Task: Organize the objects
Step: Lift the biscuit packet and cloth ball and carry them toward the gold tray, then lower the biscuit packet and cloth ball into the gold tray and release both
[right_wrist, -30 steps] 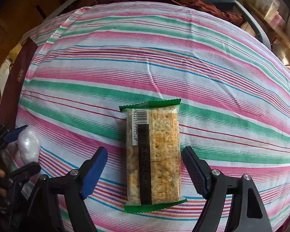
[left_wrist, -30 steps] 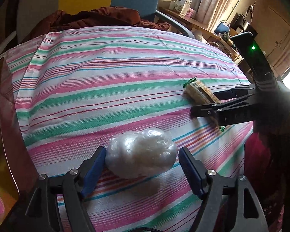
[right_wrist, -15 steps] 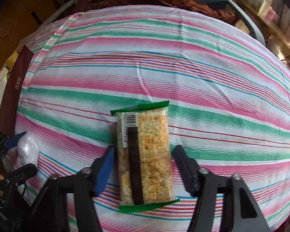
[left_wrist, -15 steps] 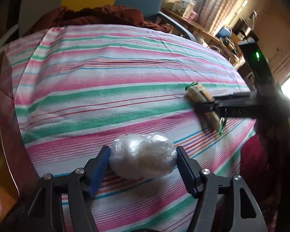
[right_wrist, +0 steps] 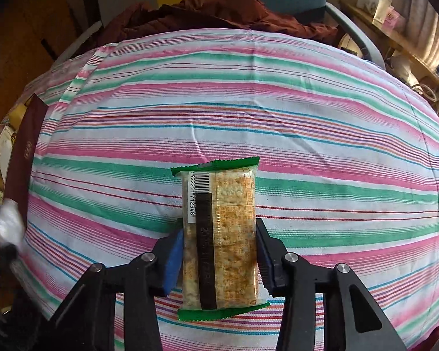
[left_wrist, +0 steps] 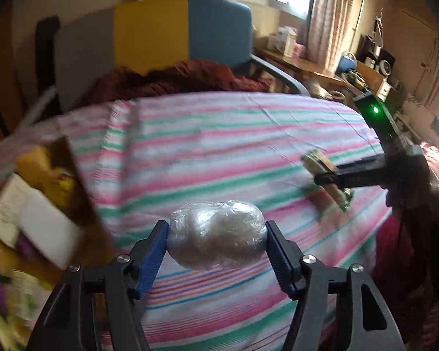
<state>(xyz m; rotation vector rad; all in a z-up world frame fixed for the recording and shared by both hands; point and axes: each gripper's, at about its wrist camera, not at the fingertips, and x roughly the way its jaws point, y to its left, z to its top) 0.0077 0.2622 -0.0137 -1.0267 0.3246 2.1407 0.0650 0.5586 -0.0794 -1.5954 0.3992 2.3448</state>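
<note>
Now the left gripper clamps the wrapped bundle, lifted off the striped cloth; the right gripper has closed on the cracker pack

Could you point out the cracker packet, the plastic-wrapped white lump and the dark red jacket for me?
cracker packet (right_wrist: 219,234): right wrist view, middle of wrapper.
plastic-wrapped lump (left_wrist: 216,234): left wrist view, its centre.
dark red jacket (right_wrist: 213,14): right wrist view, folds beyond the table.

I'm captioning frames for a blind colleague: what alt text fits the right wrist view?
The right hand-held gripper is shut on a clear, green-edged cracker packet, barcode up, over a pink, green and white striped cloth. A dark red garment lies behind it.
</note>
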